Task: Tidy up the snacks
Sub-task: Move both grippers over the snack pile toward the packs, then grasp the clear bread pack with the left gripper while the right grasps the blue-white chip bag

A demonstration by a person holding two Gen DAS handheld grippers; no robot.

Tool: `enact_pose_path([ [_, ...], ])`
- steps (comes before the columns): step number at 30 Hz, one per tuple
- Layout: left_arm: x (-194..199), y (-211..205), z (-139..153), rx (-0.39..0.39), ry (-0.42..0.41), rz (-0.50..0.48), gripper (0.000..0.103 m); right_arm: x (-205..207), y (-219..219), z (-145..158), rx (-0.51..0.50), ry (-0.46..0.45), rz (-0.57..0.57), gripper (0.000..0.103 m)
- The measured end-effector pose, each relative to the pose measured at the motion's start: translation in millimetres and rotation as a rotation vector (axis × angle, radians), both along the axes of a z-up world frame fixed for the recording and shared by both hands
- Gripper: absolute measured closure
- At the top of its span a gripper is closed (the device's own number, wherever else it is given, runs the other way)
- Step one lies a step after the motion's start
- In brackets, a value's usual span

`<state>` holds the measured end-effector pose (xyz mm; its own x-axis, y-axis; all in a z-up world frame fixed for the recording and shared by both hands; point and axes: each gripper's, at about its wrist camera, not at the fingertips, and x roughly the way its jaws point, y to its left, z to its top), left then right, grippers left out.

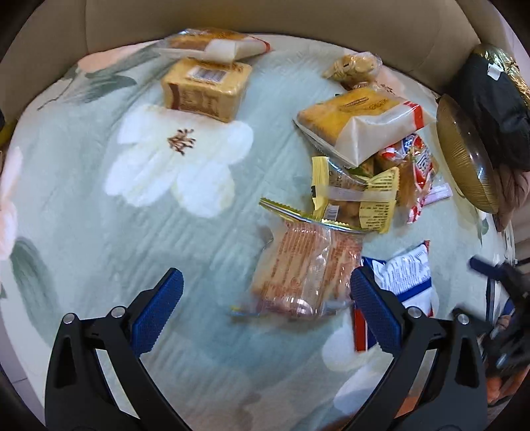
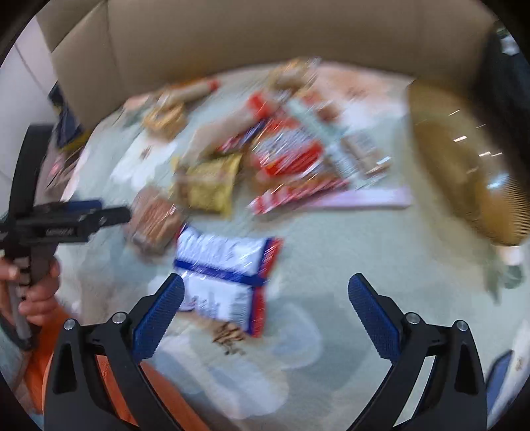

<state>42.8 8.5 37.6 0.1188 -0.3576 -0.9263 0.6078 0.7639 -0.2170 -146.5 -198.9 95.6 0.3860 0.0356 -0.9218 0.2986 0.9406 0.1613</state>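
The left claw point(image 1: 266, 326) hangs with its blue-padded fingers spread wide and nothing between them, low over a pale green floral cloth point(image 1: 165, 232) that covers a cushioned seat. Just ahead of it, slightly toward its right finger, lies a clear pack of pink wafers point(image 1: 304, 268), and touching the outer side of that finger is a white-and-blue snack bag point(image 1: 405, 278). Farther ahead of the claw and to its right the snacks pile up: small yellow packets point(image 1: 361, 195), a red-and-white bag point(image 1: 417, 165) and a wrapped cake point(image 1: 357, 122) lying on top of them. Well ahead and a little to its left sits a tan loaf-like cake pack point(image 1: 207, 88), with another wrapped cake point(image 1: 212, 43) just beyond it against the beige cushion back point(image 1: 265, 16). Far off to the claw's right a ribbed golden bowl point(image 1: 467, 155) stands tilted on its edge. The right claw point(image 2: 266, 308) is likewise spread open and empty; its view is heavily smeared, but the white-and-blue snack bag point(image 2: 228, 275) lies just ahead beside its left finger, the heap of red and yellow wrappers point(image 2: 265, 159) farther ahead, and the golden bowl point(image 2: 470, 165) ahead to its right. At that view's left edge a hand point(image 2: 36, 288) grips the handle of the other tool.
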Motion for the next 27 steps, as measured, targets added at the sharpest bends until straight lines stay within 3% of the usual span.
enact_pose_path([
  [4,-8.6,-2.7,-7.9,-0.029,-0.015,0.004,0.003,4.7,5.7,-23.0,0.044,0.011,0.018,0.005],
  [8,-11.3,-9.1,-7.6,-0.021,-0.066,-0.037,0.003,4.7,-3.3,-17.3,0.115,-0.040,-0.055,0.005],
  [12,1.3,-8.3,-19.6,-0.064,0.022,-0.015,0.003,7.5,-8.9,-35.2,0.146,0.030,-0.039,0.005],
  [15,0.4,-7.1,-18.5,-0.098,0.033,-0.026,0.003,11.2,-11.6,-48.7,0.235,0.029,-0.070,0.005],
  [18,-2.1,-12.8,-23.1,-0.114,0.067,-0.054,0.004,18.3,-12.7,-49.0,0.236,0.023,-0.083,0.006],
  [20,-8.7,-19.3,-24.9,-0.096,0.045,-0.078,0.007,26.6,-13.6,-48.1,0.230,0.028,-0.092,0.026],
  [21,-12.8,-23.0,-25.0,-0.084,0.028,-0.098,0.016,32.3,-16.3,-45.9,0.257,0.016,-0.099,0.036],
  [22,-17.3,-23.4,-24.8,-0.071,0.011,-0.113,0.022,35.2,-20.3,-44.4,0.297,0.002,-0.113,0.055],
  [27,-26.9,-29.7,-21.1,-0.045,-0.035,-0.142,0.036,25.2,-36.7,-38.9,0.341,-0.036,-0.198,0.064],
])
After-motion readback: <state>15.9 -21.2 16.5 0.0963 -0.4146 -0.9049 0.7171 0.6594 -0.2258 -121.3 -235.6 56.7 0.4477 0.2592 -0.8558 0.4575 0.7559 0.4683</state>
